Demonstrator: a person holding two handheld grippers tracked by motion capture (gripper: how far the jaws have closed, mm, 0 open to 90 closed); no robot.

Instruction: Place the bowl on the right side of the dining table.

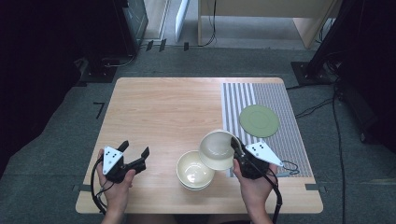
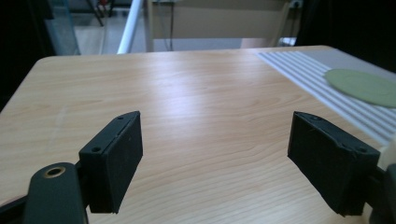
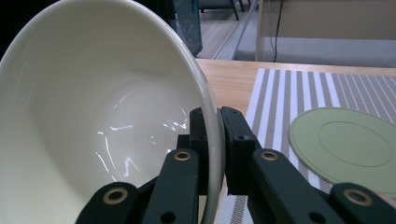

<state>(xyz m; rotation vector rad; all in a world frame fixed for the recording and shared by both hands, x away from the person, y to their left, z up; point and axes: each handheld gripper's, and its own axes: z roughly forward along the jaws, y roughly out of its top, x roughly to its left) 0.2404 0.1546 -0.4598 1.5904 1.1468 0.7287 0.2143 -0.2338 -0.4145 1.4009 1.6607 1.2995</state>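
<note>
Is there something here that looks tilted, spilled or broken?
Only the cream bowl is askew: the right gripper grips its rim and holds it tilted above the table, beside the stacked bowls. Nothing appears spilled or cracked. The green plate lies flat on the striped mat.

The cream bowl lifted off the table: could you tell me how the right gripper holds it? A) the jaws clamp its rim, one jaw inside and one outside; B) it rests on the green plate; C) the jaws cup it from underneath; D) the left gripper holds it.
A: in the right gripper view, the right gripper pinches the wall of the cream bowl at its rim, one jaw either side.
</note>
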